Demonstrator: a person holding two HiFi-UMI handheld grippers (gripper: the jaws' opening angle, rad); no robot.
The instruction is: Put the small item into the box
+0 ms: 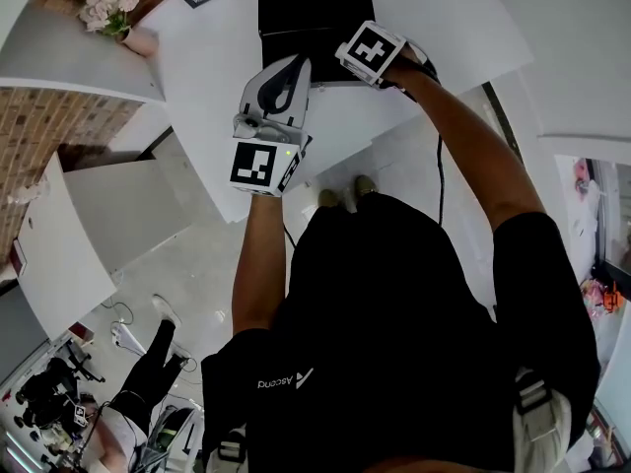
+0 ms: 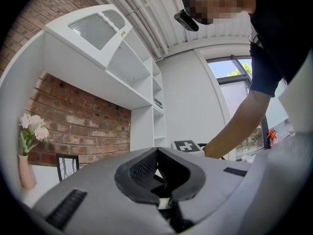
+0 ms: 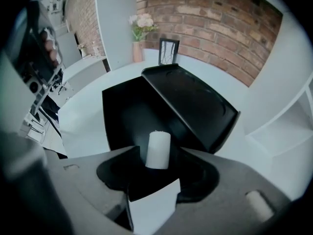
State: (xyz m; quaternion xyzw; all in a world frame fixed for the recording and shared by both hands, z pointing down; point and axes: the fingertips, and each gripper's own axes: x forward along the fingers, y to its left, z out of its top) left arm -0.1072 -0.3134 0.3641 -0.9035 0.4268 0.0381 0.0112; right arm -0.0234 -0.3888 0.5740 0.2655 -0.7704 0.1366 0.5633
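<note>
A small white cylinder [image 3: 158, 150] stands upright between the jaws of my right gripper [image 3: 158, 147], over the inside of the black box [image 3: 124, 116]. There is a gap on each side of it, so the pads do not press on it and the gripper is open. The box lid [image 3: 193, 104] is swung open to the right. In the head view the right gripper's marker cube [image 1: 373, 52] hovers over the box [image 1: 306, 13], and its jaws are hidden. My left gripper [image 1: 298, 64] is held beside the box, shut [image 2: 156, 151] with nothing in it.
The box sits on a white table [image 1: 212, 62] with its front edge toward me. A vase of flowers [image 3: 139, 28] and a small picture frame [image 3: 168, 50] stand at the back by the brick wall [image 3: 215, 23]. White shelves [image 2: 127, 67] rise alongside.
</note>
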